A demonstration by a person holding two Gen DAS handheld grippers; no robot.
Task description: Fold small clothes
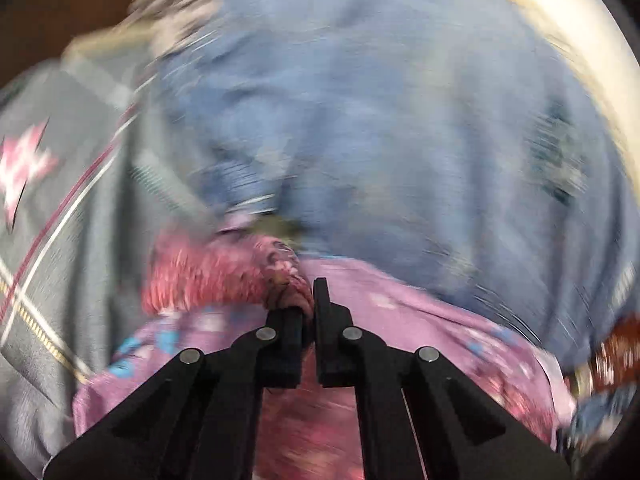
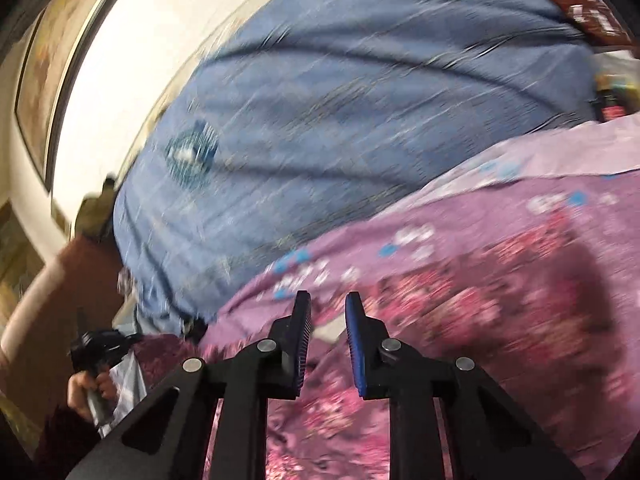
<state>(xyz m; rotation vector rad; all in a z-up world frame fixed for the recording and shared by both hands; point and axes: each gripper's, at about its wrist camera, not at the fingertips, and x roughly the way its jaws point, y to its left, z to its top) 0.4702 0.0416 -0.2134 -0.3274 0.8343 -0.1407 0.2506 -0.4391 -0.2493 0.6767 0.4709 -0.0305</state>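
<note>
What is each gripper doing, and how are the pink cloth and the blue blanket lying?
Left hand-held gripper: shut, pinching a bunched bit of the pink floral cloth.
Right hand-held gripper: open a little, nothing between its fingers.
Pink floral cloth: spread out and rumpled, one part gathered up.
Blue blanket: spread out, creased, under the cloth.

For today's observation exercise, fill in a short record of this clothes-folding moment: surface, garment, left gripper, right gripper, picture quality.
surface: blue bedspread
garment: pink and purple floral cloth lying on the bedspread
left gripper: left gripper shut on a bunched pink fold of the floral cloth
right gripper: right gripper jaws apart above the cloth, nothing between them
picture quality: both views blurred by motion; fine print details unreadable
</note>
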